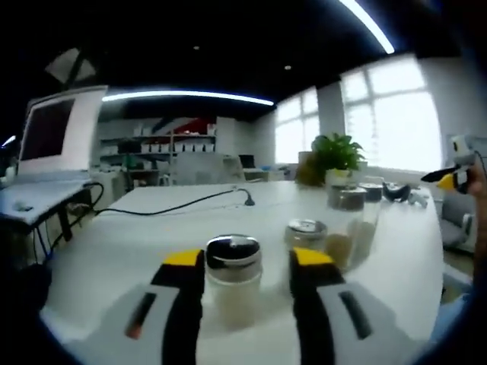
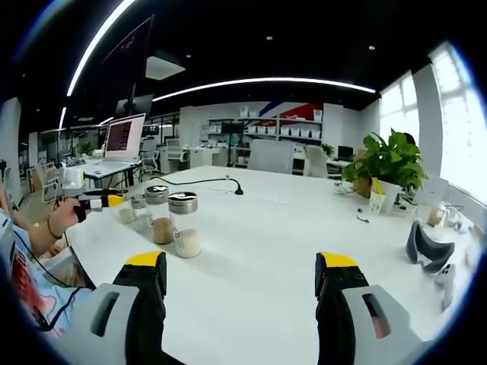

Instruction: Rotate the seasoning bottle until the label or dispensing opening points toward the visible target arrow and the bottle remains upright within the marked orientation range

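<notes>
1. Standing upright on the white worktop, the nearest seasoning bottle sits between the two yellow-tipped fingers of the left gripper in the left gripper view; whether the fingers press on its glass I cannot tell.
2. That bottle has a shiny metal cap and pale contents; no label or arrow can be made out on it.
3. Just behind it to the right, the left gripper view shows a second bottle, and further back a pair of shakers.
4. A black cable runs across the worktop beyond the bottles, a potted plant stands at the far edge, and a monitor rises on the left.
5. At the right edge of the left gripper view, the other gripper's yellow tip comes in.
6. The right gripper view shows its own gripper spread wide, holding nothing, over bare worktop.
7. From this side the bottles form a row at the left, with a hand holding the left gripper beside them.
8. The right gripper view also takes in a laptop, the plant, and a dark headset on the right.
</notes>
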`<action>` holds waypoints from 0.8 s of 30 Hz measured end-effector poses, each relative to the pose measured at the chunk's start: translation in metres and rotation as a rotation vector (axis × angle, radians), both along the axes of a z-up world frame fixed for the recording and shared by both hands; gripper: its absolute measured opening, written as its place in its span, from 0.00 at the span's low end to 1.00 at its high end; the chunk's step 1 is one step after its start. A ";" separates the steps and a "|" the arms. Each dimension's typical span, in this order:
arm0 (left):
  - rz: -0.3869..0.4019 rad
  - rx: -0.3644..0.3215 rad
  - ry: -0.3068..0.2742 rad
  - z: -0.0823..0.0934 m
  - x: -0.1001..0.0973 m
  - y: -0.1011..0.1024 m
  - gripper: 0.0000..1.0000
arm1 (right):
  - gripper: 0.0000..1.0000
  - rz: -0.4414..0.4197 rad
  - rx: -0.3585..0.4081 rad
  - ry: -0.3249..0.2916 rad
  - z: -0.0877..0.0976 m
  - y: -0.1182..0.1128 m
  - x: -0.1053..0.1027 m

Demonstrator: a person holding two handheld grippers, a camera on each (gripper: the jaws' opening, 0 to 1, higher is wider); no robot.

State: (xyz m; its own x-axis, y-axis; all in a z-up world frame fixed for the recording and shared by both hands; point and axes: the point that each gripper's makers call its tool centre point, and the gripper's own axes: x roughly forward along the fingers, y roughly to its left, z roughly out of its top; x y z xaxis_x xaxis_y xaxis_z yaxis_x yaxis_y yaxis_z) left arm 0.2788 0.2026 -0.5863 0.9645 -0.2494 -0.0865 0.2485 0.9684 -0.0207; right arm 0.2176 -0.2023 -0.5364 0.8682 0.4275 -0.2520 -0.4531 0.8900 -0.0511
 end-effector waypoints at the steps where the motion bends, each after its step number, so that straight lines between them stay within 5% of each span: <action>1: 0.009 -0.007 -0.001 0.001 0.000 0.000 0.46 | 0.82 -0.002 0.002 -0.003 0.001 -0.001 0.000; 9: 0.126 -0.025 -0.034 0.008 0.010 0.014 0.34 | 0.82 -0.009 0.005 -0.002 0.001 -0.006 0.002; 24: 0.099 -0.030 -0.053 0.008 0.012 0.013 0.32 | 0.82 -0.002 0.006 0.000 0.001 -0.003 0.003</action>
State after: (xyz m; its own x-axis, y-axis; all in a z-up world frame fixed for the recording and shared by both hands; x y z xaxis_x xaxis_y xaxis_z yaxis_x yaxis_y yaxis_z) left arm 0.2904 0.2152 -0.5788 0.9875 -0.1548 -0.0288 0.1536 0.9874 -0.0392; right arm 0.2210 -0.2057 -0.5359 0.8691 0.4269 -0.2498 -0.4510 0.8914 -0.0457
